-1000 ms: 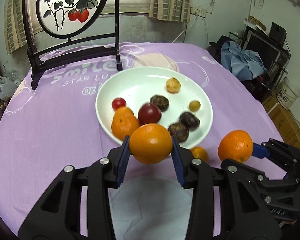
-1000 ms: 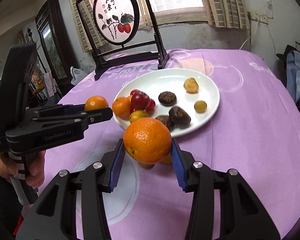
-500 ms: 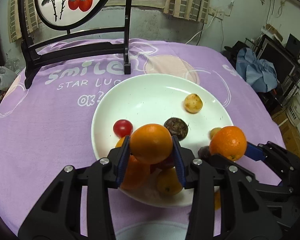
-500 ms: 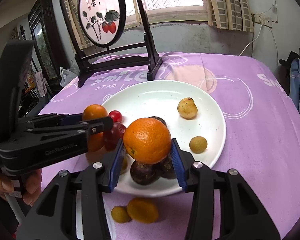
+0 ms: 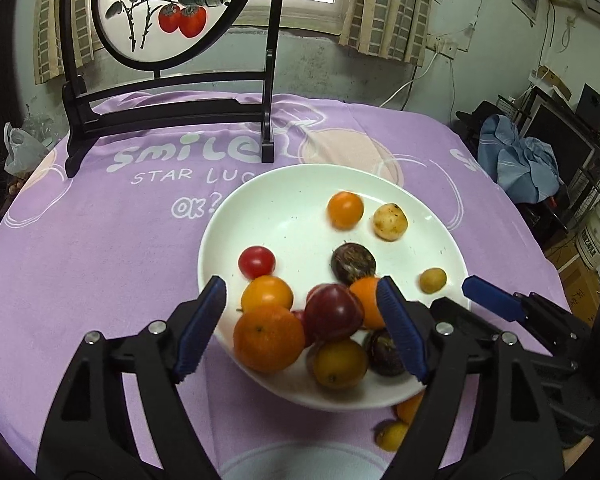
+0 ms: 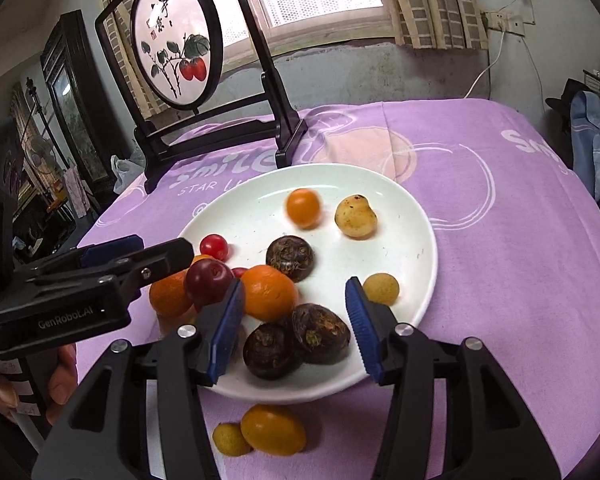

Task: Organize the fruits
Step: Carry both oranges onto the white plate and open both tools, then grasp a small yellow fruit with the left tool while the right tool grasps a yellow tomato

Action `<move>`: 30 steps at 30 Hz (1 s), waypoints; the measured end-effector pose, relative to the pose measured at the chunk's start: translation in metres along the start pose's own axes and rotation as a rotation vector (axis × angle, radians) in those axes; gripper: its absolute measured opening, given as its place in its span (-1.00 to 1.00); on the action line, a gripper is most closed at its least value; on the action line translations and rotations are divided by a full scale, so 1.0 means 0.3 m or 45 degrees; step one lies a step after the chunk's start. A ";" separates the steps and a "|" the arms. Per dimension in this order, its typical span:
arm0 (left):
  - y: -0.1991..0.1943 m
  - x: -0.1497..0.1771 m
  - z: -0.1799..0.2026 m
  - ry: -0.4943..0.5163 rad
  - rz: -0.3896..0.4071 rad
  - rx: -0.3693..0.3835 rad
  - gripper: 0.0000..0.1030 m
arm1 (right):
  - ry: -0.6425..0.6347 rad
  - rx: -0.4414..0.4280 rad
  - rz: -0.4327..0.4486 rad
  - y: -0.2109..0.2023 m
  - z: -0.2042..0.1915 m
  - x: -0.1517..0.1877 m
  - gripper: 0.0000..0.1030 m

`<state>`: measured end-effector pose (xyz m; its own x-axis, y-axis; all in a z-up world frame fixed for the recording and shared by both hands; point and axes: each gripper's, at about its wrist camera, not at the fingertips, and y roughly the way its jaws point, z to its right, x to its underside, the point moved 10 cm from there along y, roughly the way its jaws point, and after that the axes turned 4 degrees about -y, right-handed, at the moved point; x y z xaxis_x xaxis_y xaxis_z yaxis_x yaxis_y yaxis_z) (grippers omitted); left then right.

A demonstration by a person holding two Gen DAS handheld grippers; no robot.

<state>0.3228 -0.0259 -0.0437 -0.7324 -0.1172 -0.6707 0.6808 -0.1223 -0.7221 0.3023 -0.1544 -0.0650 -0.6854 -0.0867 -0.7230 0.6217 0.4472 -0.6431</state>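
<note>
While both grippers hang over the near rim of the plate, the scene reads from largest to smallest:

Tablecloth (image 5: 100, 264): purple with white lettering, under the plate on every side.
Screen stand (image 5: 168, 92): black frame with a round painted panel, upright on the cloth beyond the plate's far rim.
Plate (image 5: 296, 204): white, round, holding most of the fruit.
Left gripper (image 5: 302, 330): jaws opening and already wide, over the plate's near rim; blue fingers (image 5: 200, 326) press on nothing, though an orange and the plum sit on the plate between them.
Right gripper (image 6: 298, 326): jaws opening, moderately apart, over the plate's near rim; nothing gripped, the left pad close beside an orange, contact unclear; two dark fruits lie on the plate between the fingers.
Hand (image 6: 56, 384): on the left gripper's handle, left of the plate.
Oranges: one large (image 5: 269, 338) at the plate's near-left rim; another (image 6: 269, 293) just behind the dark fruits.
Plum (image 5: 334, 312): dark red, near the plate's front, against the large orange.
Small orange fruit (image 6: 304, 208): blurred, at the plate's far side.
Pale fruit (image 6: 356, 217): beside it.
Yellow fruits (image 6: 272, 430): two, on the cloth just outside the plate's near rim.
Cherry tomato (image 5: 257, 262): plate's left side.
</note>
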 end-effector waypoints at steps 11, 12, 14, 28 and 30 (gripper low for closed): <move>-0.135 0.139 0.005 0.043 0.004 0.008 0.61 | -0.019 0.011 -0.015 -0.134 -0.016 0.121 0.02; -0.140 0.154 0.005 0.042 0.000 0.012 0.61 | -0.021 0.016 -0.016 -0.144 -0.018 0.133 0.02; -0.150 0.191 0.011 0.047 -0.013 0.017 0.61 | -0.021 0.021 -0.017 -0.162 -0.020 0.152 0.02; -0.108 0.412 0.082 0.137 -0.130 0.016 0.61 | 0.028 0.013 -0.009 -0.199 0.005 0.246 0.02; -0.093 0.427 0.095 0.158 -0.140 0.007 0.61 | 0.018 0.008 -0.006 -0.200 0.003 0.248 0.02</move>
<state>0.2101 -0.0656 -0.1046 -0.7968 0.0194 -0.6039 0.5966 -0.1327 -0.7915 0.2144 -0.1885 -0.0804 -0.6939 -0.0762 -0.7161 0.6207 0.4409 -0.6484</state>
